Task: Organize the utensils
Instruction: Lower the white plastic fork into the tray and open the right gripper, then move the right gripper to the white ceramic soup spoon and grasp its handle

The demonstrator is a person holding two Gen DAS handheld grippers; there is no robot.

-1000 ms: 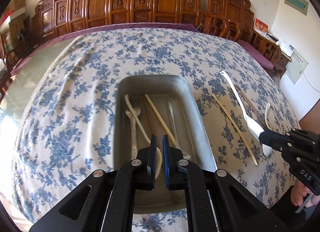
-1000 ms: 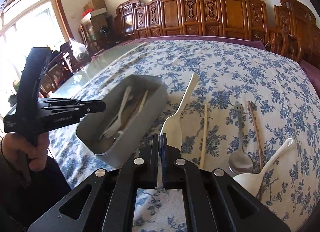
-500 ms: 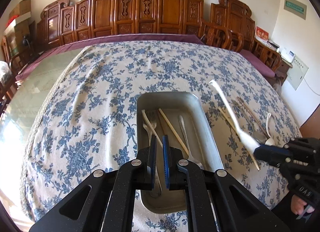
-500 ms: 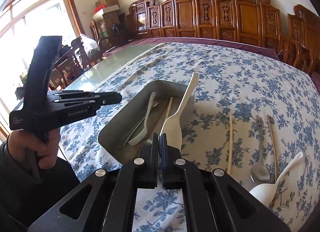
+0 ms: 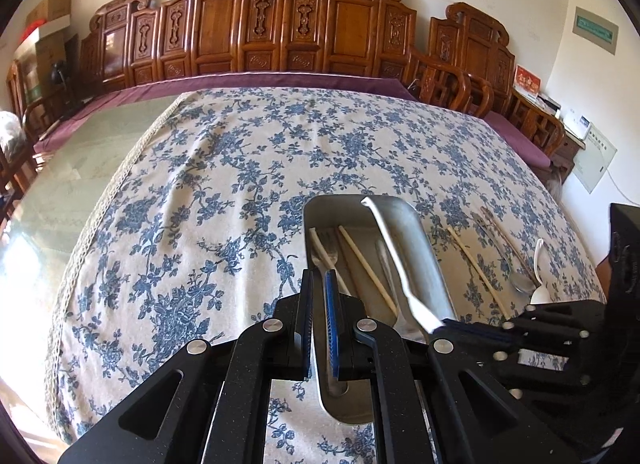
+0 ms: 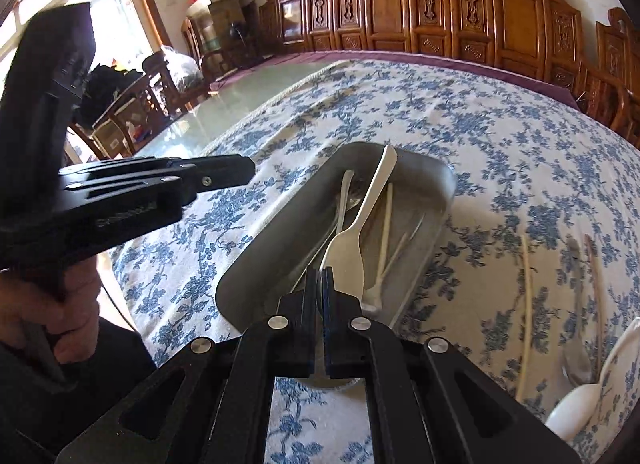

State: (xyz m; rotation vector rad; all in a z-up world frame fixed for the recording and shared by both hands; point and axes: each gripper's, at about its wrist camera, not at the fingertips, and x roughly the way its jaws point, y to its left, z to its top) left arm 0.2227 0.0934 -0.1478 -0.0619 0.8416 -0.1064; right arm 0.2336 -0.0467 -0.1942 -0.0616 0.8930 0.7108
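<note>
1. The right gripper (image 6: 320, 284) is clamped on the broad end of a white plastic spoon (image 6: 352, 240), whose handle points to the far end of the metal tray (image 6: 440, 199). In the left wrist view the same spoon (image 5: 394, 256) hangs slanted above the tray (image 5: 434, 280), apparently not yet resting on its floor.

2. The left gripper (image 5: 318, 324) holds nothing. Its jaws stand nearly together, with only a narrow gap between the blue pads, near the tray's near left corner. In the right wrist view it (image 6: 240, 171) sits to the left of the tray, above the tablecloth (image 6: 500, 135).

3. Already in the tray: a white fork (image 5: 326, 254) along the left side, a pale chopstick (image 5: 366, 268) beside it, and a metal piece lying under the held spoon, too blurred to name. I judge that 3 or 4 pieces are sorted.

4. Still out on the cloth, to the right of the tray: 1 pale chopstick (image 5: 476, 268), a metal spoon (image 5: 520, 282) and a dark wooden chopstick (image 5: 504, 236) lying close together, and a white ladle-type spoon (image 5: 540, 280) at the near right.

5. My judgement: the task is roughly half done. The step in hand is lowering and letting go of the white spoon lengthwise in the tray, after which 4 pieces are left to collect.
</note>
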